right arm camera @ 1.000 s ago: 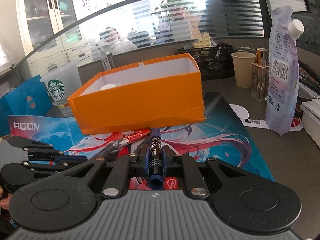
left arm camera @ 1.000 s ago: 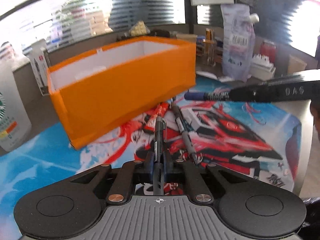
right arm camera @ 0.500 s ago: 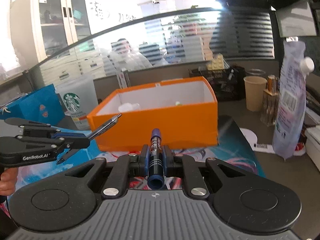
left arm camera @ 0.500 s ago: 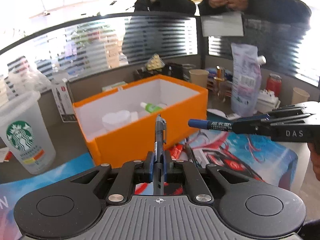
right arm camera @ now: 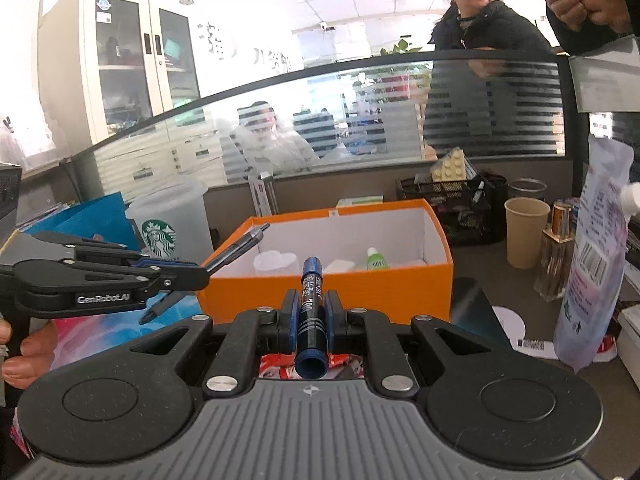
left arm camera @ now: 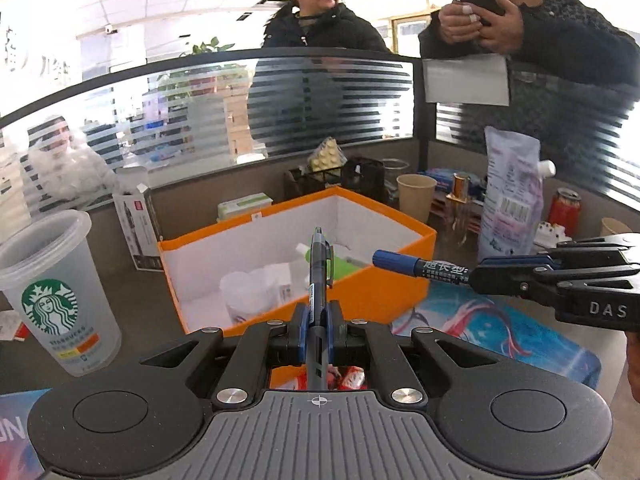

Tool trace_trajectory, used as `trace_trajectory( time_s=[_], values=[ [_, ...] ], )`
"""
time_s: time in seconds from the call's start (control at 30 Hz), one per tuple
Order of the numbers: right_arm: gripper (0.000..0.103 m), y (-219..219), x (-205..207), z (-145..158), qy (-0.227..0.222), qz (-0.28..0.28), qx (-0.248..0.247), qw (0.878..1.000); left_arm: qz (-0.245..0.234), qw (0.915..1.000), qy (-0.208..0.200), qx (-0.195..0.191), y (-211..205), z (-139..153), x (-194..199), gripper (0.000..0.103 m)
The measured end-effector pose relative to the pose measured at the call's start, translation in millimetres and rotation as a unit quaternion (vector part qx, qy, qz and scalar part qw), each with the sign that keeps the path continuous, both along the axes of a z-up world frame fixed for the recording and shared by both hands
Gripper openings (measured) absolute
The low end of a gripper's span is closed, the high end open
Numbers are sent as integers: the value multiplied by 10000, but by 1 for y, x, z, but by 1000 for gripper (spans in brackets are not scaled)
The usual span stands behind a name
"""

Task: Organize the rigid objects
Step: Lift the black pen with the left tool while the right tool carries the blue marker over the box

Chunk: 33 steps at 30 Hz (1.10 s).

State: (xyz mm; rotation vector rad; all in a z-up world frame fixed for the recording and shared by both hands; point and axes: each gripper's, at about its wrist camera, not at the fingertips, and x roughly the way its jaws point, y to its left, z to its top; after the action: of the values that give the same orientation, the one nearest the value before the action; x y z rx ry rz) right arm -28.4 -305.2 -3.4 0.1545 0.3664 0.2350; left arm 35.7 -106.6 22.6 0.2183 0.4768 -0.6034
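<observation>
On the desk [left arm camera: 152, 300], the box [left arm camera: 360, 292] sits at twelve o'clock, a cup [left arm camera: 56, 292] at nine, a pouch [left arm camera: 508, 196] at two, a bottle [left arm camera: 332, 264] inside the box.

orange box [right arm camera: 328, 286], blue marker [right arm camera: 313, 300], perhaps navy pen [left arm camera: 319, 268]

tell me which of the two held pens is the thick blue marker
The one in the right gripper: a fat blue marker with white print. The left gripper holds a slimmer clip pen.
</observation>
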Motion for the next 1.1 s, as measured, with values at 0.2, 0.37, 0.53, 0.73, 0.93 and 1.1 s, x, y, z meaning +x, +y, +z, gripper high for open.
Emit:
trace_trajectory(
  time_s=[0.2,0.37,0.53,0.73,0.93,1.1],
  values=[
    [12,-4,11,6,-83,-22,16,10000,93,9999,74,-86,-2,4,17,7],
    [12,-8,20,9,-112,-24,30,9999,174,9997,96,-126,-4,7,28,7],
    [12,-11,31,13,-164,-15,54,9999,235,9996,77,-157,-8,13,42,7],
    [12,-14,49,15,-210,-4,144,9997,311,9993,112,-184,-15,17,62,7],
    [12,-19,72,19,-235,14,172,9996,411,9986,191,-254,-17,18,86,7],
    [12,-26,95,16,-190,4,176,9997,475,9978,343,-297,-23,12,105,7]
  ],
)
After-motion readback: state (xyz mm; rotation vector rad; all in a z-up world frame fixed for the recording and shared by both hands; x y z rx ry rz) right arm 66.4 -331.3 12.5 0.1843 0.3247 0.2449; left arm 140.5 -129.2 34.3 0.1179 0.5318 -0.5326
